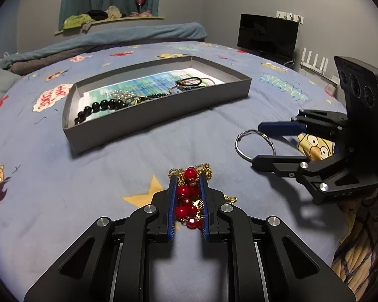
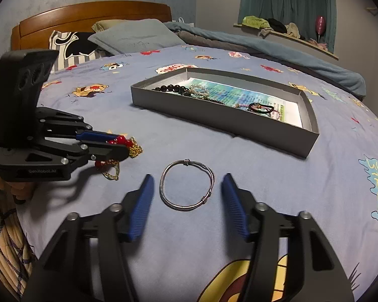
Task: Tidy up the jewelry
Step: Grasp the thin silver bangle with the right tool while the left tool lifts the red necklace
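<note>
Bed sheet between grippers and grey tray: open, flat, passable. Tray wall stands as a low barrier; approach from above. Tray's right half mostly bare; black beads crowd its left end. Silver bangle lies btwn right gripper fingers, untouched.

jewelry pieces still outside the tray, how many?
2. The red bead necklace is clamped in the left gripper; the silver bangle lies on the bedspread between the open right gripper fingers. None seem hidden.
</note>
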`<state>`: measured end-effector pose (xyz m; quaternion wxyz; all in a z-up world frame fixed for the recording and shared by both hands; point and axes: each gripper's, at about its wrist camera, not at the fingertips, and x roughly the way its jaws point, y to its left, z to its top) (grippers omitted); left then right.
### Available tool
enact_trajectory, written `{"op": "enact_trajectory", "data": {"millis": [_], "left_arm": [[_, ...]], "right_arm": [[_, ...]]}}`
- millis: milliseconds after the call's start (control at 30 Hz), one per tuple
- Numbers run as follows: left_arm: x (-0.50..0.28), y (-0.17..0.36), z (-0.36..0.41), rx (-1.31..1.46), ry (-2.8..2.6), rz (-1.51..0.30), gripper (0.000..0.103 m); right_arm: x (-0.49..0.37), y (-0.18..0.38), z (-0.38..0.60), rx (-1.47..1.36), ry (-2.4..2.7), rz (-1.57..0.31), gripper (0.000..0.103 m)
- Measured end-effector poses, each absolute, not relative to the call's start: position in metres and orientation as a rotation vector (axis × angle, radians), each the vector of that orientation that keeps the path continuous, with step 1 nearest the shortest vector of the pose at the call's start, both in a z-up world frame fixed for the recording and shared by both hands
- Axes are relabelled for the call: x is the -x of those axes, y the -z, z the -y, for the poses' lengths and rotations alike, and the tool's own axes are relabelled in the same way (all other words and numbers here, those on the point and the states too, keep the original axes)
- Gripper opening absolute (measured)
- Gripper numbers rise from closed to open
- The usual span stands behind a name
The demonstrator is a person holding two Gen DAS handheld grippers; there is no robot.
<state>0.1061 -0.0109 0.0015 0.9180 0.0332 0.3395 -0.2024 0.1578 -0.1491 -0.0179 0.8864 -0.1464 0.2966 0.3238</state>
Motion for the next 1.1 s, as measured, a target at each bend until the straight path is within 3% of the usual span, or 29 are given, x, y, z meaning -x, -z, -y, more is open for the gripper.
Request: {"op": "enact_trajectory", "data": {"millis": [200, 467, 533, 633, 1100], "left_arm": [[-0.108, -0.009, 0.007, -0.043, 0.408, -0.667, 0.015], [-0.107, -0.017, 0.005, -0.022, 0.404, -0.635, 0.015], [-0.108, -0.019, 0.003, -0.015, 0.402, -0.628, 0.015], [-0.108, -0.023, 0.001, -0.001, 0.401, -0.612, 0.015], [-0.119, -0.046, -0.004, 0.062, 0.387, -0.533, 0.015]], "right_arm": [[-0.156, 0.020, 0.145, 0.340, -0.666, -0.613, 0.046], [-0.154, 0.022, 0.138, 0.394, -0.657, -0.606, 0.052], [-0.154, 0.022, 0.138, 0.395, -0.656, -0.605, 0.046], [-0.153, 0.021, 0.138, 0.393, -0.657, -0.599, 0.046], [-0.172, -0.008, 0.154, 0.217, -0.628, -0.525, 0.046]]}}
